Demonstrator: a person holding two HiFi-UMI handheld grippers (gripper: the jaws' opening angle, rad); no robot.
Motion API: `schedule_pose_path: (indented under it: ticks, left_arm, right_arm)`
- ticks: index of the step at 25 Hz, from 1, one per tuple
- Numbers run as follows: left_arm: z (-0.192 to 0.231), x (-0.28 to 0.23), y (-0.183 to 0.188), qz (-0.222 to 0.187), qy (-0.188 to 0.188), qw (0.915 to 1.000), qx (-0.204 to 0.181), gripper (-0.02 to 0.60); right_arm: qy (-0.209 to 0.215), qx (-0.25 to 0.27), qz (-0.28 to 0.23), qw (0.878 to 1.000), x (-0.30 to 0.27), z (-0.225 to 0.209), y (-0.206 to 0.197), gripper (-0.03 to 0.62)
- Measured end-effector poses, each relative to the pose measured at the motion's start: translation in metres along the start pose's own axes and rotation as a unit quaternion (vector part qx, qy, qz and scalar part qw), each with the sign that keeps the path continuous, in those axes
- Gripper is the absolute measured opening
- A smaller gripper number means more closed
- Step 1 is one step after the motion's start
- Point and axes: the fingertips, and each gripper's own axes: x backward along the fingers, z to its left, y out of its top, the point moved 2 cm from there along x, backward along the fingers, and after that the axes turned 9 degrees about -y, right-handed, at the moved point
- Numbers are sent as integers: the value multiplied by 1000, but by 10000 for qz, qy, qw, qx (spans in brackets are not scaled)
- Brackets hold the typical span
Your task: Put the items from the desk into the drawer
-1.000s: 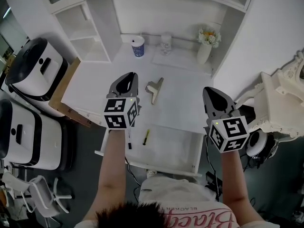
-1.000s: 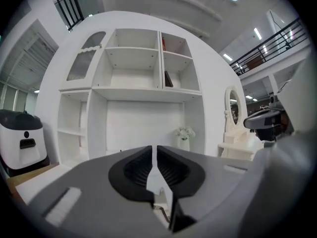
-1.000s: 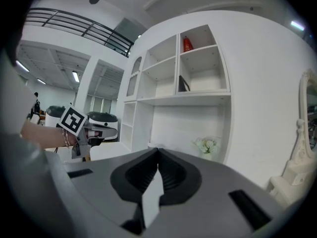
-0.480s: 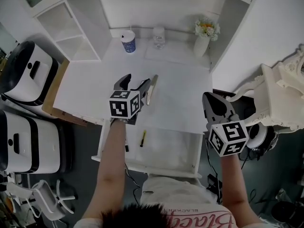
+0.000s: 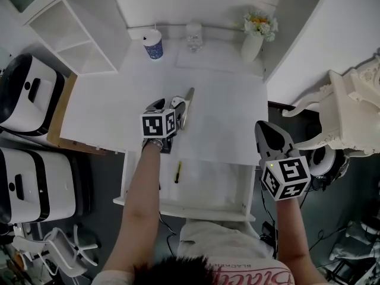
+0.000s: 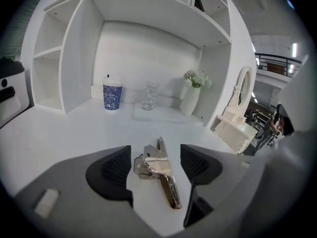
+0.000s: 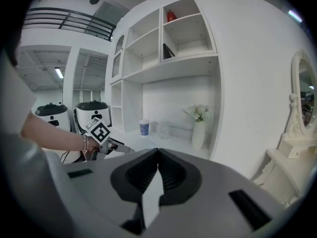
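Lowered left gripper (image 5: 167,105) — opened — straddles glossy metal clip (image 6: 159,171).

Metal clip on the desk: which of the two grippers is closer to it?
Left. The left gripper has the metal clip lying between its fingers, which have just opened. The right gripper, shut, hangs well off to the clip's right, by the desk's front corner.

Along the back wall ahead of me stand a blue patterned cup (image 5: 152,44), a clear glass (image 5: 193,35) to its right, and a white vase of flowers (image 5: 252,43) in the right corner. Open white shelves (image 5: 65,34) rise on my left, with two white-and-black machines (image 5: 27,94) beside them. An ornate white chair (image 5: 338,111) sits to my right.
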Motion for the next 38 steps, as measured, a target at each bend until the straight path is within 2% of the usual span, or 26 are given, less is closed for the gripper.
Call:
schedule_pose_path:
  ticks: [2, 5, 10, 12, 18, 22, 24, 29, 38]
  left_arm:
    - [2, -8, -4, 47, -89, 9999, 121, 302]
    - [6, -17, -7, 89, -186, 9994, 284, 220]
    - [17, -25, -9, 248, -106, 9972, 694, 134]
    - [21, -25, -8, 242, -90, 9965, 801, 74]
    - [22, -23, -7, 86, -459, 9895, 1368, 52]
    - [16, -19, 1, -329, -817, 9798, 1793, 18]
    - [10, -15, 5, -408, -863, 9804, 1721, 15]
    - [-6, -1, 18, -478, -862, 9895, 1057, 14]
    - [-31, 44, 50, -954, -1063, 9876, 657, 14]
  right_arm:
    - [-3, 31, 73, 10000, 1, 3, -6, 8]
    - [2, 175, 207, 9996, 2, 6, -15, 8]
    - [-75, 227, 315, 9992, 9, 4, -25, 8]
    - [-105, 207, 354, 9991, 11, 3, -29, 8]
    - [-156, 175, 428, 9988, 17, 1, -37, 8]
    - [-156, 179, 398, 9989, 19, 2, -36, 8]
    - [-149, 188, 364, 9990, 21, 4, -33, 8]
    - [-165, 192, 256, 9993, 25, 8, -25, 8]
    - [-163, 88, 18, 9998, 37, 27, -9, 8]
